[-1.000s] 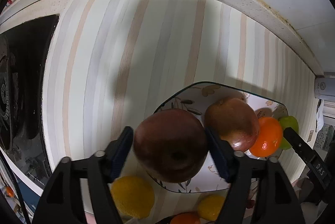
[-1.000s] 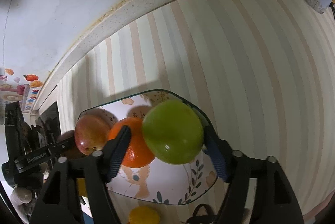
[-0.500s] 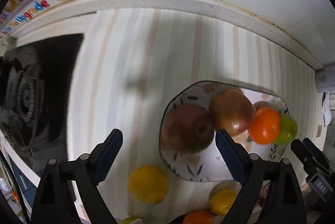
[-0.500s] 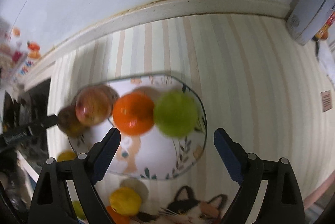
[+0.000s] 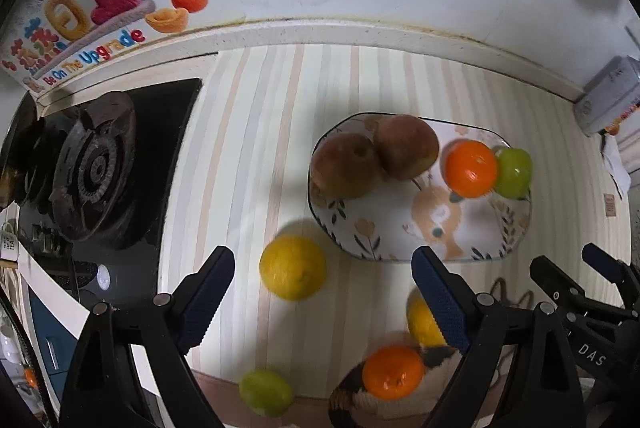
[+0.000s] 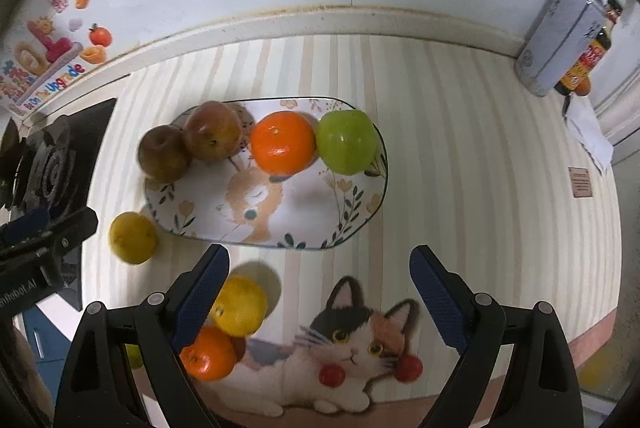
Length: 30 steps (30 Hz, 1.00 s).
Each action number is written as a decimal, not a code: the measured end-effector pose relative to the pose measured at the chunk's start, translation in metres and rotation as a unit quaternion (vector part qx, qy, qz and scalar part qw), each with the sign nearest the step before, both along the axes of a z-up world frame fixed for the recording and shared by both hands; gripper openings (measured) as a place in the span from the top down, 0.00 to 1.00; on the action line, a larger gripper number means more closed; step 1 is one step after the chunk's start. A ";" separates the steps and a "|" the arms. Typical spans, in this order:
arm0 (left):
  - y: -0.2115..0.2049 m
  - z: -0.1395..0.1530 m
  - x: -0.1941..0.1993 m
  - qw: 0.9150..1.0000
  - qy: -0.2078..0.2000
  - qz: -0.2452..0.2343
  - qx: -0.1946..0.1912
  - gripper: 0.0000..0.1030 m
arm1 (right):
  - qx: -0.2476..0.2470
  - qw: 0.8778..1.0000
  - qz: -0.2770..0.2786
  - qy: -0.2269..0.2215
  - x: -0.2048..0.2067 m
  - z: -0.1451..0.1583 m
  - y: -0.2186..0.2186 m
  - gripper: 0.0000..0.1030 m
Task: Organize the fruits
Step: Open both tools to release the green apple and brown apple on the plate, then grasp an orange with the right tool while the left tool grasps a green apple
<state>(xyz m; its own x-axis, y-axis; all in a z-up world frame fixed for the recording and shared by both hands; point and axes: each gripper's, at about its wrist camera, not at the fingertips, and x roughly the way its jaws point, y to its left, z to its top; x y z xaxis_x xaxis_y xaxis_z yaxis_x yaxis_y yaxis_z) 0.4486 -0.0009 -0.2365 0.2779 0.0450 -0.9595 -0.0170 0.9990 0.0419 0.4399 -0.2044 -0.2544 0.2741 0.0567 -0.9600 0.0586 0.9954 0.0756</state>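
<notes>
A patterned plate (image 6: pixel 288 224) (image 5: pixel 400 236) holds two brown-red apples (image 6: pixel 163 153) (image 6: pixel 213 131), an orange (image 6: pixel 283 143) and a green apple (image 6: pixel 346 141). On the striped mat lie a lemon (image 6: pixel 132 238) (image 5: pixel 293 267), a second lemon (image 6: pixel 240 306), an orange (image 6: pixel 208 352) (image 5: pixel 393 372) and a green fruit (image 5: pixel 266 392). My left gripper (image 5: pixel 324 300) is open and empty above the left lemon. My right gripper (image 6: pixel 320 292) is open and empty, in front of the plate.
A gas hob (image 5: pixel 92 167) sits left of the mat. A grey tin (image 6: pixel 560 39) and a sauce bottle (image 6: pixel 588 59) stand at the back right by the wall. A cat picture (image 6: pixel 348 348) marks the mat's near edge.
Both grippers opened, leaving the dark apple and the green apple on the plate, then drew back and up from it.
</notes>
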 end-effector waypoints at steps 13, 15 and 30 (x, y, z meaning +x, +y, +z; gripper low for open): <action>0.009 0.059 -0.076 0.997 -0.067 -0.011 -0.021 0.12 | 0.014 0.998 0.011 -0.058 -0.073 0.071 0.021 0.09; 0.010 0.068 -0.085 0.997 -0.075 -0.012 -0.025 0.12 | 0.018 0.998 0.008 -0.067 -0.081 0.081 0.023 0.09; 0.008 0.103 -0.121 0.993 -0.114 -0.024 -0.035 0.12 | 0.043 0.995 -0.018 -0.090 -0.122 0.109 0.012 0.09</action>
